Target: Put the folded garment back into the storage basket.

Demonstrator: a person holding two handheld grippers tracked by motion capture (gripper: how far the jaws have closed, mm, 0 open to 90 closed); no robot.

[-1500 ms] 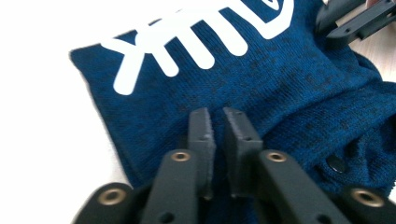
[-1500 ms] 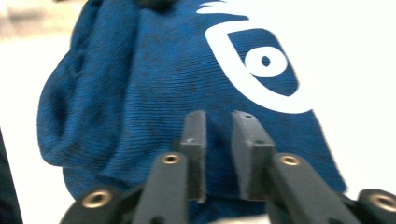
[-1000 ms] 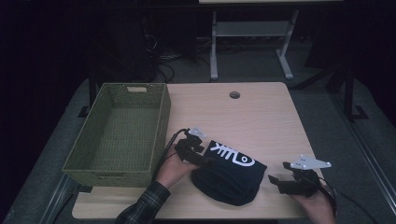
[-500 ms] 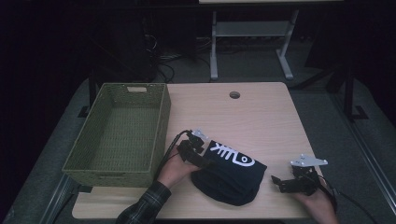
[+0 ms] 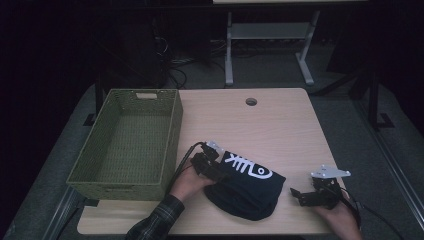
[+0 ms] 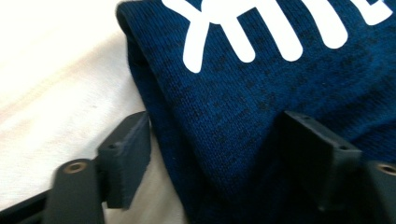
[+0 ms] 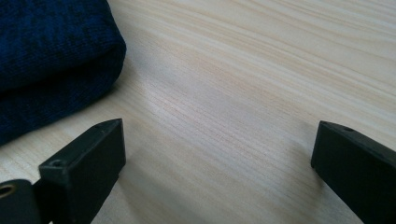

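A folded dark blue garment with a white fish-bone print lies near the table's front edge. My left gripper is at its left end, and its jaws have just been closing. In the left gripper view the gripper straddles the folded edge of the garment, one pad on the cloth and the other just off the fold. My right gripper rests on the table to the right of the garment. Its jaws have just been opening. In the right gripper view that gripper has only bare wood between its jaws, with the garment off to the left.
A green woven basket stands at the table's left side, beside the left hand. The wooden table has a round cable hole near its far edge. A metal frame stands on the floor beyond.
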